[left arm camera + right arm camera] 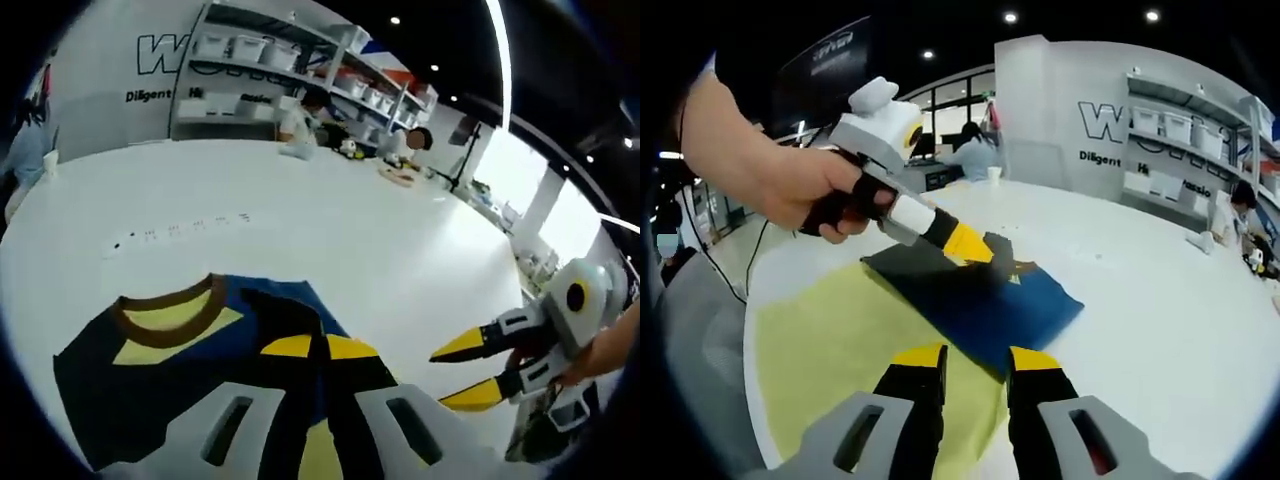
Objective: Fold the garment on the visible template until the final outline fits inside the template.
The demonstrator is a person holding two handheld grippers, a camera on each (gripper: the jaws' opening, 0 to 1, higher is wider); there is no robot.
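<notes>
Here, a dark blue shirt (985,300) lies on a white table (1160,320), partly folded, with one part over a pale yellow template (830,350). In the left gripper view the shirt (190,370) shows a brown collar (165,315) and yellow patches. The left gripper (975,245), held by a hand (775,180), has its yellow tips down on the shirt; I cannot tell if it pinches the cloth. The right gripper (975,358) hovers at the near edge of the shirt, jaws a little apart and holding nothing. Far behind the shirt, people sit at the table, with shelves (290,60) of white boxes on the wall.
</notes>
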